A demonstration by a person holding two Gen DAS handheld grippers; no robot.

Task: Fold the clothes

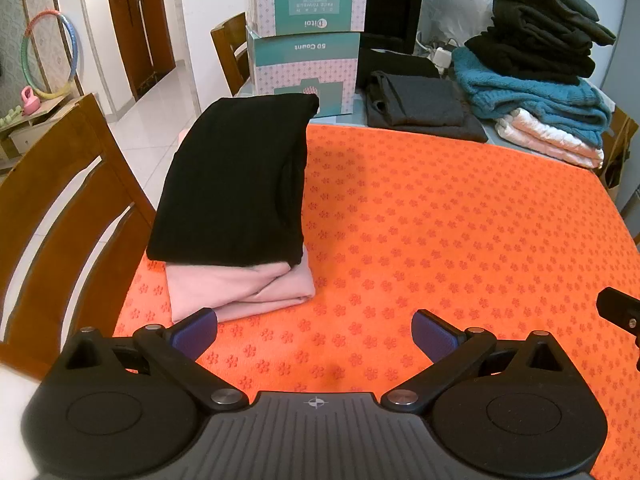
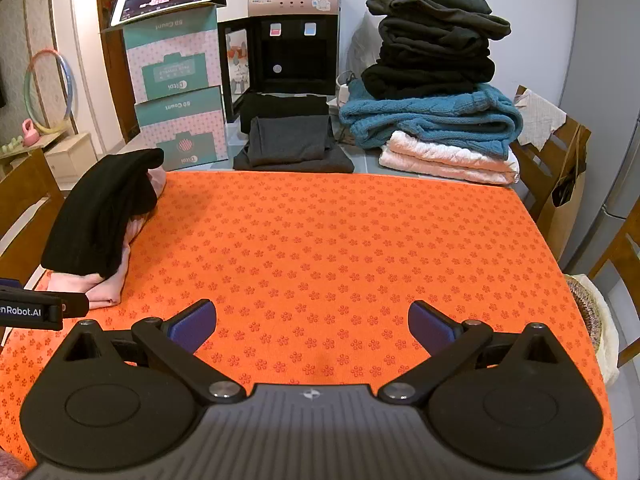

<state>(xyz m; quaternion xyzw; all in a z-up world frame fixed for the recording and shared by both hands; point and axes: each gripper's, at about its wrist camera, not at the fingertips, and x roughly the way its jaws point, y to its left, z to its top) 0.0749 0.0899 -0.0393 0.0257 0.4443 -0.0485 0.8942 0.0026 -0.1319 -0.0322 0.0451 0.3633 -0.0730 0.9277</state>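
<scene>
A folded black garment (image 1: 236,184) lies on top of a folded pink garment (image 1: 244,294) at the left edge of the orange flower-print mat (image 1: 440,220). The same stack shows at the left in the right wrist view, black (image 2: 100,216) over pink (image 2: 106,286). My left gripper (image 1: 314,334) is open and empty, low over the mat just in front of the stack. My right gripper (image 2: 312,326) is open and empty over the bare mat (image 2: 340,240). Part of each gripper shows at the other view's edge.
At the back stand a tall pile of dark, teal and white folded clothes (image 2: 436,92), a grey folded garment (image 2: 292,144), two stacked teal boxes (image 2: 176,96) with a tablet on top, and a water dispenser (image 2: 292,40). Wooden chairs (image 1: 60,216) flank the table.
</scene>
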